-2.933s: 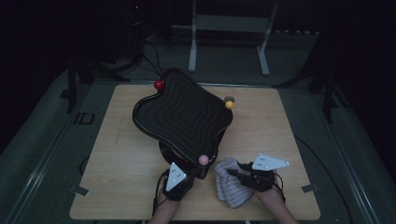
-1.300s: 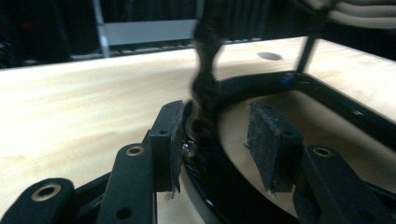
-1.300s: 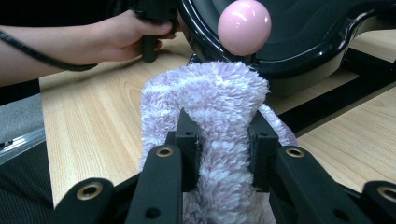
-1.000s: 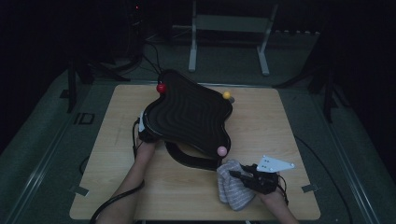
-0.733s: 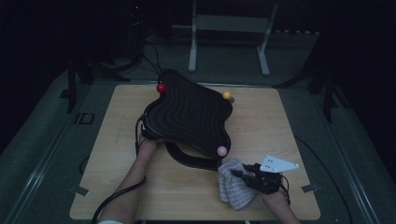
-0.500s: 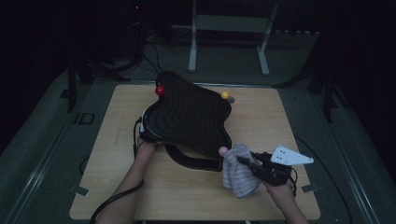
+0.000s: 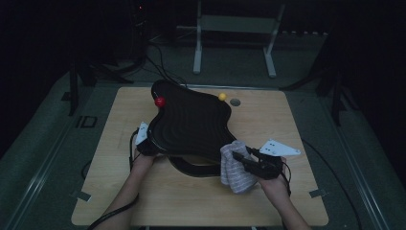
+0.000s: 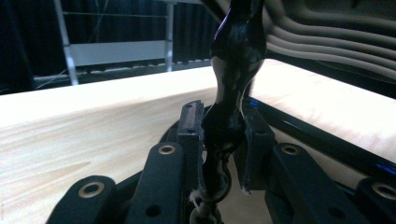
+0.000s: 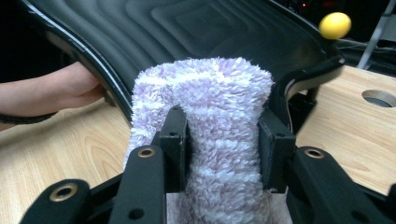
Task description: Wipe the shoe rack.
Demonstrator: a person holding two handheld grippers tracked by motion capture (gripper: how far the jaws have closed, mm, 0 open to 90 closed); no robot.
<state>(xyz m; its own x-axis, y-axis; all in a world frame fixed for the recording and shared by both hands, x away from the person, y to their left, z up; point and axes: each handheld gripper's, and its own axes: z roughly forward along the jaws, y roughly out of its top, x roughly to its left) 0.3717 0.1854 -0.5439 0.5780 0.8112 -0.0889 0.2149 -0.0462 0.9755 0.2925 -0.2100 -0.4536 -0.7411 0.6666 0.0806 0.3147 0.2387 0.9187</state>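
Since earlier: right claw [image 7: 238, 156] lifted cloth [image 7: 234, 166] off worktop [image 7: 268, 115] to tray [image 7: 191, 125] edge, jaws just eased wider.
High view: left claw [image 7: 146, 142] steadies tray's left rim, tilted for wiping.
Left gripper view: left claw clenched on rim.
Right gripper view: right claw grasps cloth [image 9: 219, 135] against tray.

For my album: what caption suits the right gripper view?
Gripper presses a fluffy cloth against a black wavy board.
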